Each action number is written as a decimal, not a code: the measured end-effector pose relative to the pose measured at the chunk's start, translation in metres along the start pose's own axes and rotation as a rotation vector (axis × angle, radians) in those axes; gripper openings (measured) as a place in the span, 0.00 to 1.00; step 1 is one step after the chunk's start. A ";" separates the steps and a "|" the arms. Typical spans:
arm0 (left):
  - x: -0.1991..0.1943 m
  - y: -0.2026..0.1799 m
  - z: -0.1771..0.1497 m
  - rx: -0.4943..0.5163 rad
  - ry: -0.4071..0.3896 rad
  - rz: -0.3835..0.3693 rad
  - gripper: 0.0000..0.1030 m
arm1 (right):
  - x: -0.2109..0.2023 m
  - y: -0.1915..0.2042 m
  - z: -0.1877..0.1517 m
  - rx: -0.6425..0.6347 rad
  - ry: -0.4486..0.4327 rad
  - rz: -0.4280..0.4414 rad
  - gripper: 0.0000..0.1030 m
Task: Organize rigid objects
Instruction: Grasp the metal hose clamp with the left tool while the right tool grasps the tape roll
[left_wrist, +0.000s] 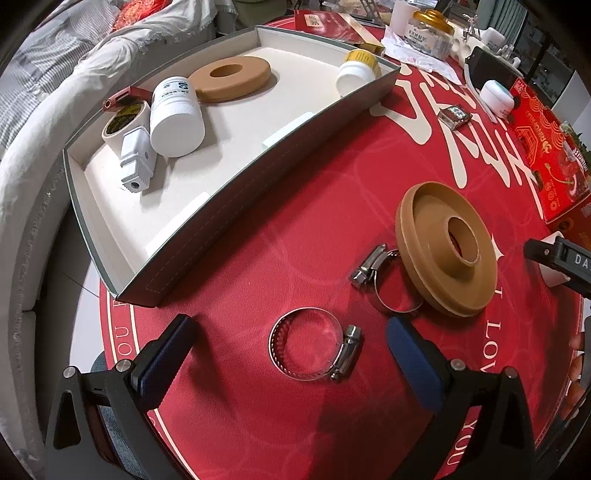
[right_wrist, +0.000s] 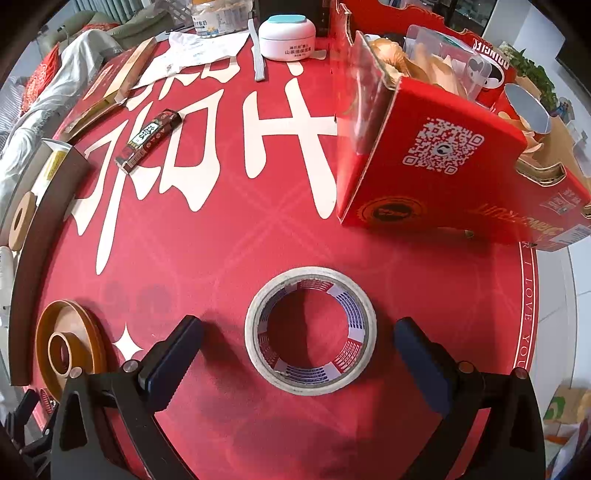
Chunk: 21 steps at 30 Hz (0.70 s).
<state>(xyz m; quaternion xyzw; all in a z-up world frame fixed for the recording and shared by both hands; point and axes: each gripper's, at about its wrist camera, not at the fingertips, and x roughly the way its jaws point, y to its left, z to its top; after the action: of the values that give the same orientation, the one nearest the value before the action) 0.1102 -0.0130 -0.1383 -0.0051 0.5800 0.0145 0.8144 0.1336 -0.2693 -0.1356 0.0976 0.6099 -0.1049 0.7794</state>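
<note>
nearest the left wrist camera, a steel hose clamp lies flat on the red tablecloth, between the spread blue-padded fingers of the left gripper, whose jaws stand wide and hold nothing. just beyond it a second hose clamp lies touching the rim of a tan plastic disc with a raised centre hub. to the left sits a grey tray with a cream lining. inside it are a tan ring, a large white bottle on its side, a white plug adapter, a small roll of tape and a white bottle with a yellow cap in the far corner. a small white jar stands farther back on the cloth.

in the right wrist view, a roll of white tape with a red and blue printed core lies flat on the cloth, between the fingers of the right gripper, which are also spread wide and apart from the roll. the tan disc shows at the left edge, beside the tray wall. a red carton with a qr code stands to the right, a small dark packet lies on the white lettering, and the white jar with a teal lid sits at the far end.
</note>
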 end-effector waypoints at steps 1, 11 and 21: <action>0.000 0.000 0.000 -0.001 0.000 0.000 1.00 | 0.000 0.000 -0.001 0.000 0.001 0.000 1.00; 0.000 0.000 -0.002 -0.005 0.008 0.003 1.00 | 0.002 0.001 -0.004 0.000 0.006 0.000 1.00; -0.014 -0.015 0.004 0.111 0.043 -0.041 0.45 | 0.001 0.005 0.008 -0.022 0.069 0.002 0.72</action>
<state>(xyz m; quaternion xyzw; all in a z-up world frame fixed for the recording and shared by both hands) 0.1094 -0.0283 -0.1239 0.0280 0.5972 -0.0346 0.8009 0.1422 -0.2671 -0.1345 0.0933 0.6374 -0.0940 0.7591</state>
